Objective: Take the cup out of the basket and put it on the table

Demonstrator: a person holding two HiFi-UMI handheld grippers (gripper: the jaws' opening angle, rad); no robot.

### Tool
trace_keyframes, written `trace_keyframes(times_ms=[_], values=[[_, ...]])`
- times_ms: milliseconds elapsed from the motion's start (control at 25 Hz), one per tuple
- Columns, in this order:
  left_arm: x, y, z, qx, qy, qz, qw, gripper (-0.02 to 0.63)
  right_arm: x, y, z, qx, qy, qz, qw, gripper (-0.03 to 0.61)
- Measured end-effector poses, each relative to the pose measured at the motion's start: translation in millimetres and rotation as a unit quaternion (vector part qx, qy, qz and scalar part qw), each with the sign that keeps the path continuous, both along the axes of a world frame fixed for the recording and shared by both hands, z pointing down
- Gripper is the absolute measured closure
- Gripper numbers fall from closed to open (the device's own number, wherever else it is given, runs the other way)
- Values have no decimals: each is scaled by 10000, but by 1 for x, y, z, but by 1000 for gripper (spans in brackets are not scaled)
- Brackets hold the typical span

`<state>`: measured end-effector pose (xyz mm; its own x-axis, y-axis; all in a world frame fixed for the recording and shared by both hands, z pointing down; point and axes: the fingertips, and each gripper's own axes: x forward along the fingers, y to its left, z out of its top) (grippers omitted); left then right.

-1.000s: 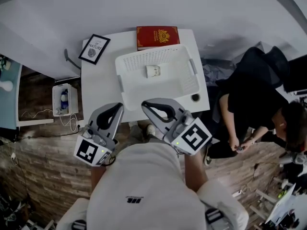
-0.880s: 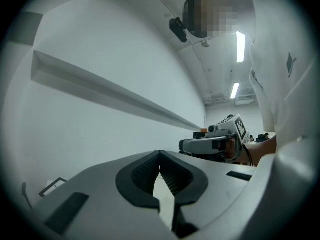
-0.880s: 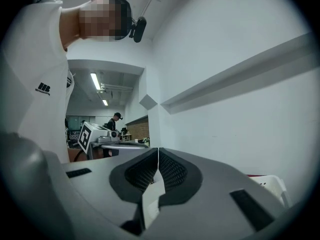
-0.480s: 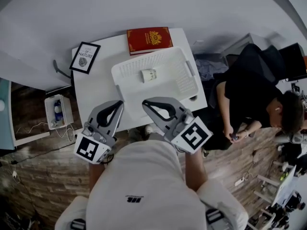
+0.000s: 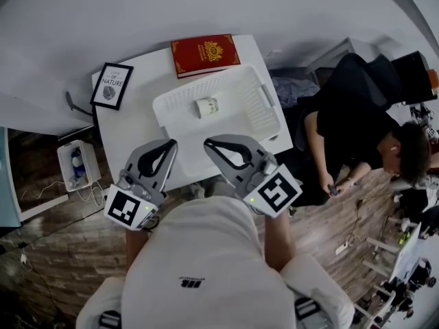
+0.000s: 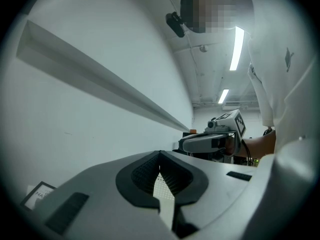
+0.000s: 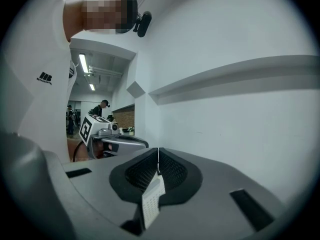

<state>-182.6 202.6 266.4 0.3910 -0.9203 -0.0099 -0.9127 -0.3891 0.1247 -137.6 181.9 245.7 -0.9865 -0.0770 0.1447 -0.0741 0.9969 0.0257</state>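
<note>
A small white cup (image 5: 206, 106) lies inside the white mesh basket (image 5: 257, 108) on the white table (image 5: 130, 125). Both grippers are held side by side over the table's near edge, short of the basket and apart from the cup. My left gripper (image 5: 171, 143) is shut and holds nothing; its closed tips (image 6: 160, 153) point level toward the wall. My right gripper (image 5: 208, 143) is shut and holds nothing too, its pads meeting in the right gripper view (image 7: 158, 150). Each gripper view shows the other gripper off to the side.
A red book (image 5: 205, 53) lies behind the basket and a framed picture (image 5: 112, 86) at the table's far left corner. A person in black (image 5: 353, 132) sits close to the table's right side. A small box (image 5: 73, 164) stands on the floor at the left.
The table, basket and book have drifted left and turned slightly in the head view. Both grippers stay shut and side by side at the near edge.
</note>
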Motion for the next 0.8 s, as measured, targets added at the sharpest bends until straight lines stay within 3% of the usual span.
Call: trace_keyframes(times_ms=[520,800], values=[[6,-51,11,-232,29,-203,9995,604,2,-51,18,-3,157,-281,9995,563],[8,-66,18,-331,-81,-204,9992,604,5,-70,36,120,566,-386,9976,563]])
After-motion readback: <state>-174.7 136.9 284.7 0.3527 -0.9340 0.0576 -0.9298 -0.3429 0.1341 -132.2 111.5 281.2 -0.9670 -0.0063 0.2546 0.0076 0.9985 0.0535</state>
